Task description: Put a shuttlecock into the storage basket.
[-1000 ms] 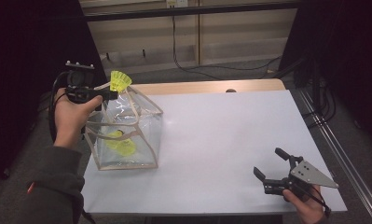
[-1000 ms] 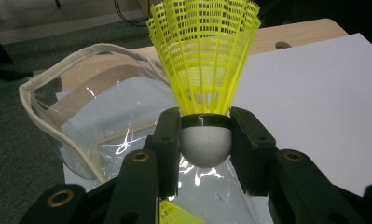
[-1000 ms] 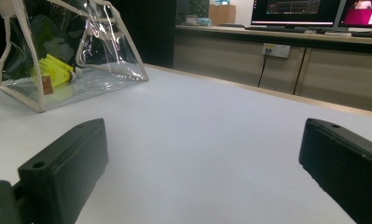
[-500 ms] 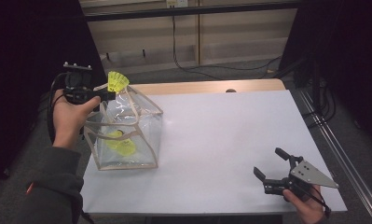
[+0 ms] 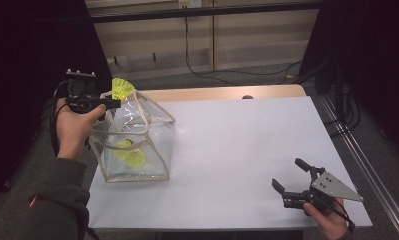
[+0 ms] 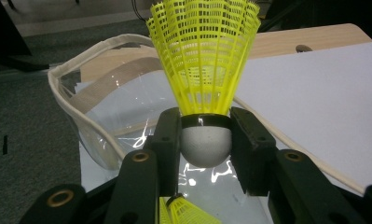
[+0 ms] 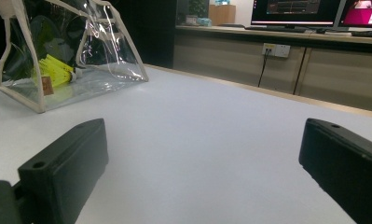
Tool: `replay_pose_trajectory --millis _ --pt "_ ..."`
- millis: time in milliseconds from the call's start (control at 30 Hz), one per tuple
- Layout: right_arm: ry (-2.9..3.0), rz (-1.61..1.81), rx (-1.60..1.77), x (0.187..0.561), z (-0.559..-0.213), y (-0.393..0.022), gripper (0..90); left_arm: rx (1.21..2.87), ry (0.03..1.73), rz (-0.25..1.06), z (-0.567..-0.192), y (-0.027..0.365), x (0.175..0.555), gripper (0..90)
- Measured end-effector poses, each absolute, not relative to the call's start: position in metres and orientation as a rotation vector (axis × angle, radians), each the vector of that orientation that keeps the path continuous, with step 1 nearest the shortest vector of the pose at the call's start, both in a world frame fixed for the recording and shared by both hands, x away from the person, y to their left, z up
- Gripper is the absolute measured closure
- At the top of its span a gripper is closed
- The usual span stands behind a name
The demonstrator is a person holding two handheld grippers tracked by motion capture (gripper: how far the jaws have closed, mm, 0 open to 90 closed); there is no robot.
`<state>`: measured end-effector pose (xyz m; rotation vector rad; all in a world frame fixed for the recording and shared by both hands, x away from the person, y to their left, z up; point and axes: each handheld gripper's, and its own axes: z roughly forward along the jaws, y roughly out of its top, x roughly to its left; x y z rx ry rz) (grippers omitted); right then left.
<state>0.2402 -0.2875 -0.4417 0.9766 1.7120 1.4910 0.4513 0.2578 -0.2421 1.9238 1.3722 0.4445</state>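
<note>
Nearest to us, at the bottom right of the high view, we see the right gripper [image 5: 288,182] held low over the white table [image 5: 247,150], its jaws spread wide and nothing between them. In the right gripper view those two black jaws stand well apart at the lower corners, with only bare tabletop in the gap.

Farther in, on the left side of the table, we find the clear plastic bag [image 5: 137,145] with its cream trim, standing upright with its mouth open at the top. A yellow shuttlecock [image 5: 129,154] lies inside it on the bottom; in the right gripper view we make it out through the bag's wall [image 7: 58,70].

At the far rim of that bag we see the left gripper [image 5: 114,103] in the person's left hand [image 5: 74,127], clenched on a second yellow shuttlecock [image 5: 122,90]. In the left gripper view the jaws press on both sides of its grey rounded cork [image 6: 205,147], the yellow skirt [image 6: 204,51] standing up and flaring away from the camera. This shuttlecock hangs just over the bag's open mouth, the trimmed rim [image 6: 67,93] curving below and to the left of it.

Beyond the table's wooden far edge [image 5: 222,93] we see a cabinet front and dark cables on the floor.
</note>
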Motion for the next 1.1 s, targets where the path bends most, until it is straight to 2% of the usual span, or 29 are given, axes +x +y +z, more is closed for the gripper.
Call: replay_pose_trajectory --millis 1100 --pt "1.714 1.492 0.975 0.24 -0.442 -0.287 1.2 1.933 1.476 0.456 -0.263 0.258 0.457 64.2"
